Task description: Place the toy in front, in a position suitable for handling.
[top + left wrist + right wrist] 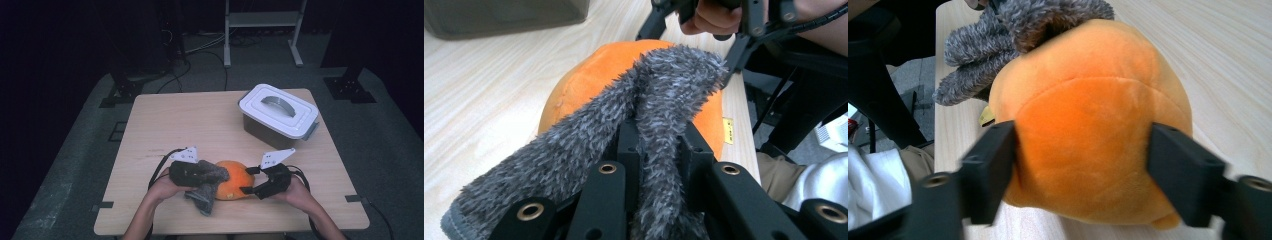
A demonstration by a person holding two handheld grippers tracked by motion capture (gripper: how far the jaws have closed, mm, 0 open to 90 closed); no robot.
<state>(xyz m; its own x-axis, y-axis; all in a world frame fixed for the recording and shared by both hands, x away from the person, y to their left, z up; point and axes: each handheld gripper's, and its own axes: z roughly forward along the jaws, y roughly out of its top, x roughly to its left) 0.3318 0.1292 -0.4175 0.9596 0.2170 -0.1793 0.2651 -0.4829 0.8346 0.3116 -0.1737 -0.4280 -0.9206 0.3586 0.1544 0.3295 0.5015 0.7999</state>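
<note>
An orange plush ball [234,181] lies near the table's front edge. A grey fuzzy cloth [206,189] is draped against its left side. My left gripper [212,176] is shut on that cloth, which runs up between its jaws in the left gripper view as the grey cloth [664,95] over the orange plush [579,85]. My right gripper [246,181] reaches in from the right. In the right gripper view its two fingers [990,165] press both sides of the plush [1088,125], with the cloth [1013,30] hanging over the plush's far top.
A grey box with a white handled lid [278,111] stands at the back right of the wooden table [185,120]. The table's front edge runs just behind the plush. A person's hands hold both grippers, and cables trail from them.
</note>
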